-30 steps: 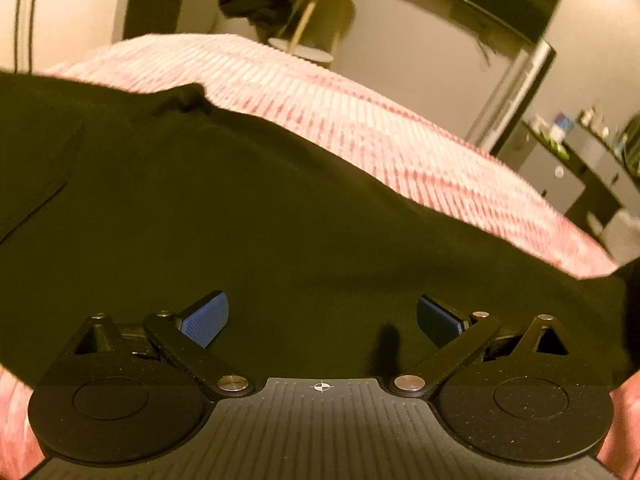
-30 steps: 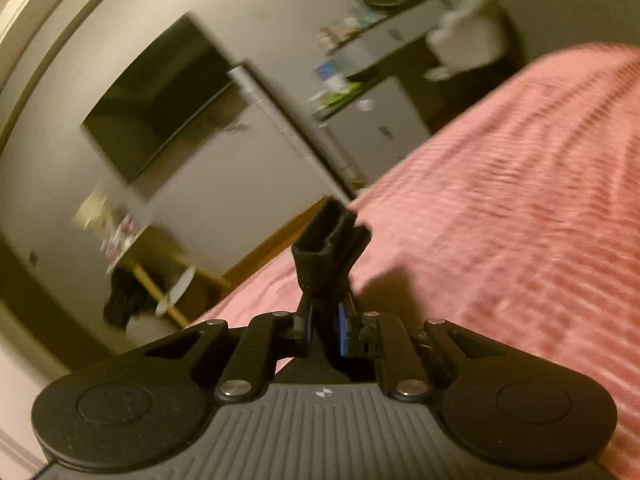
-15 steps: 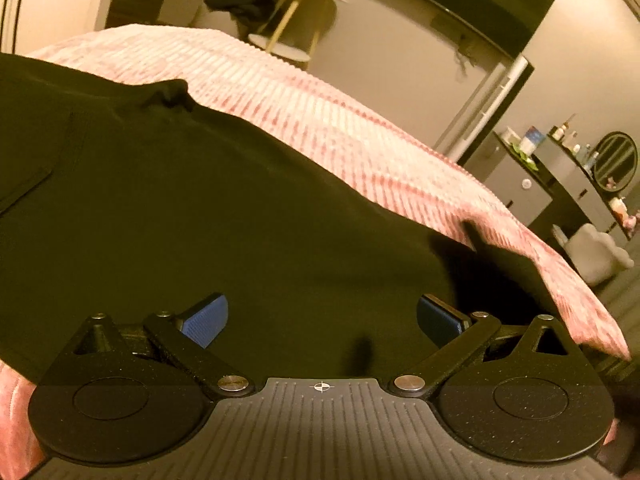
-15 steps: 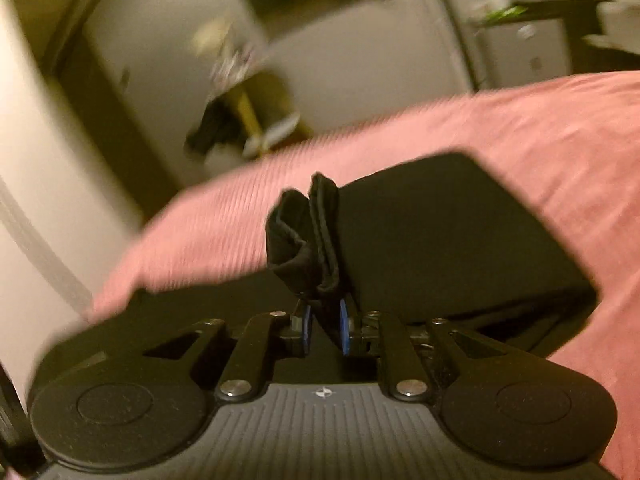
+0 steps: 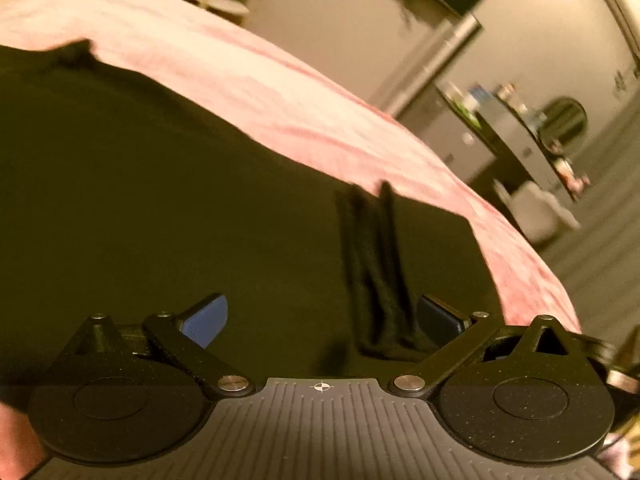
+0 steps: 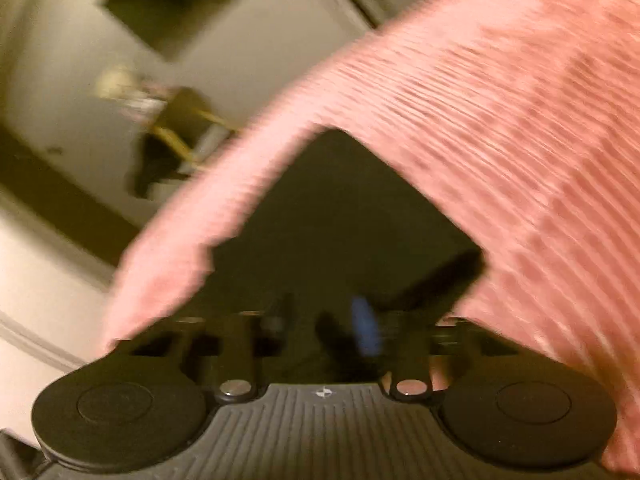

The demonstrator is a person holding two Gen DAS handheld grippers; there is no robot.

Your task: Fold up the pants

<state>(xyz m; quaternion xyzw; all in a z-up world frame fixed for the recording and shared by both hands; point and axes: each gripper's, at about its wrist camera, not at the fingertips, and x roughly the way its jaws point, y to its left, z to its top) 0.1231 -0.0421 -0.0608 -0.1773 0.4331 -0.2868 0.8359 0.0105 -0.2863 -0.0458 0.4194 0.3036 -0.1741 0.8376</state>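
- Left wrist view: the black pants (image 5: 168, 208) lie spread flat across the pink ribbed bedspread (image 5: 288, 96), covering most of the near part of the bed
- Left gripper (image 5: 322, 316): jaws stand wide apart, nothing between the blue pads; it hovers just above the dark cloth
- A raised ridge of black fabric (image 5: 372, 272) stands up from the flat layer, just inside the right-hand finger; it appears to be a pant end brought over onto the rest
- Right wrist view: heavily blurred; the right gripper (image 6: 320, 324) sits low over the pants (image 6: 340, 220), with the bedspread (image 6: 520, 140) beyond
- Right gripper state: jaws narrow with a small gap showing between them; whether cloth is caught in that gap cannot be told through the blur
- Progress, as a judgement: one lengthwise fold looks laid or nearly laid; remaining work is to smooth the ridge and make further folds to a compact stack
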